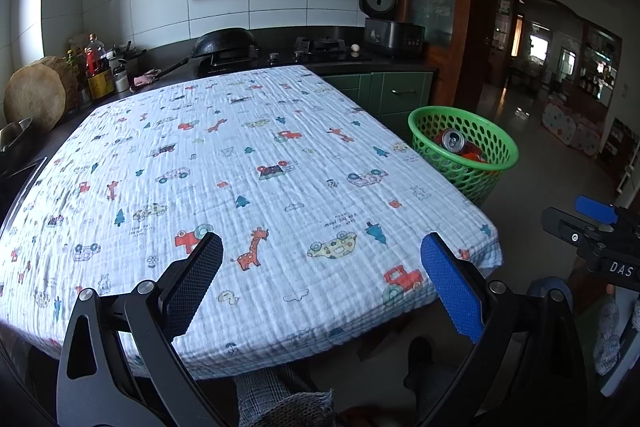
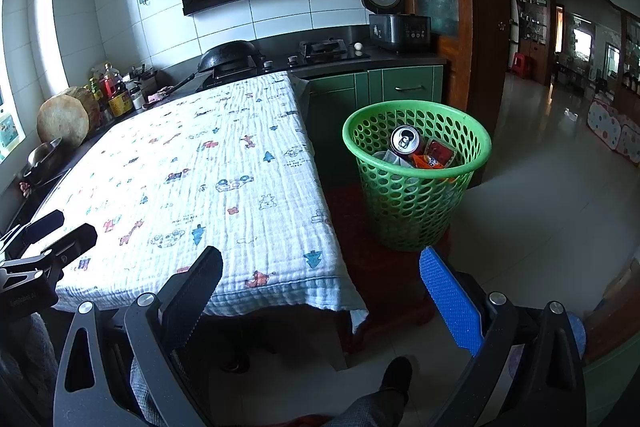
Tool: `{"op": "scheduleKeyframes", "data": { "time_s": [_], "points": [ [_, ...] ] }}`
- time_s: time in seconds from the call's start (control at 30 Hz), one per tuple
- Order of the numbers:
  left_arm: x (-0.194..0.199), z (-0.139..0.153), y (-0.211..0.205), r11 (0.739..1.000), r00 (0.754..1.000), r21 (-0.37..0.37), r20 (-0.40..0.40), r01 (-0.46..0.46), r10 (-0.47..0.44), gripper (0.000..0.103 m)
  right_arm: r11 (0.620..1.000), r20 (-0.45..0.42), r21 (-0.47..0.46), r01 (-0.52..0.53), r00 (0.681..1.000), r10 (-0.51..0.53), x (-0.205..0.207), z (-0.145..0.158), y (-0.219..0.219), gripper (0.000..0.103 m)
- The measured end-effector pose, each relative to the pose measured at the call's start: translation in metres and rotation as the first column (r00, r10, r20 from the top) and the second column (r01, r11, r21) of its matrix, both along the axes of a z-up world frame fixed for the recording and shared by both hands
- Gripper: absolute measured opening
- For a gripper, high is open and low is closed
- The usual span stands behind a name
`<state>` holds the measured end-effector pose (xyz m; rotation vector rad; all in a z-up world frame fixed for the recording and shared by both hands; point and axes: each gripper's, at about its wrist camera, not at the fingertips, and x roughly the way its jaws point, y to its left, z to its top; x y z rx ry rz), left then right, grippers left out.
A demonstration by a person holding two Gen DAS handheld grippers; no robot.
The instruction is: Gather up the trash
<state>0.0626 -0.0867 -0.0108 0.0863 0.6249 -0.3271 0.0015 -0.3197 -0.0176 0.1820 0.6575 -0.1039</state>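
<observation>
We held the left tool (image 1: 320,255) and right tool (image 2: 320,267) spread and empty above the surface (image 1: 280,167). The can (image 2: 405,141) and wrappers (image 2: 434,157) lay inside the green basket (image 2: 416,187) beside it.

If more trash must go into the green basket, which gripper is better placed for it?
Probably the right gripper: the green basket stands just ahead of its open, empty jaws. The left gripper, also open, hangs over the tablecloth.

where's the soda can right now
In both views the soda can sits top-up inside the green basket, on the floor right of the cloth-covered table, among other wrappers.
</observation>
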Motion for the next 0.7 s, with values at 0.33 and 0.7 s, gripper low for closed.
{"op": "scheduleKeyframes", "data": {
  "time_s": [0.33, 0.7],
  "points": [
    [-0.0024, 0.0, -0.0036, 1.0, 1.0, 0.002, 0.014, 0.001, -0.001, 0.098, 1.0, 0.0, -0.003, 0.001, 1.0, -0.001, 0.0, -0.0004, 0.0, 0.096],
    [-0.0016, -0.0008, -0.0043, 1.0, 1.0, 0.0, 0.009, -0.012, 0.012, 0.098, 1.0, 0.0, -0.001, 0.002, 1.0, -0.002, 0.0, -0.0004, -0.0001, 0.096]
  ]
}}
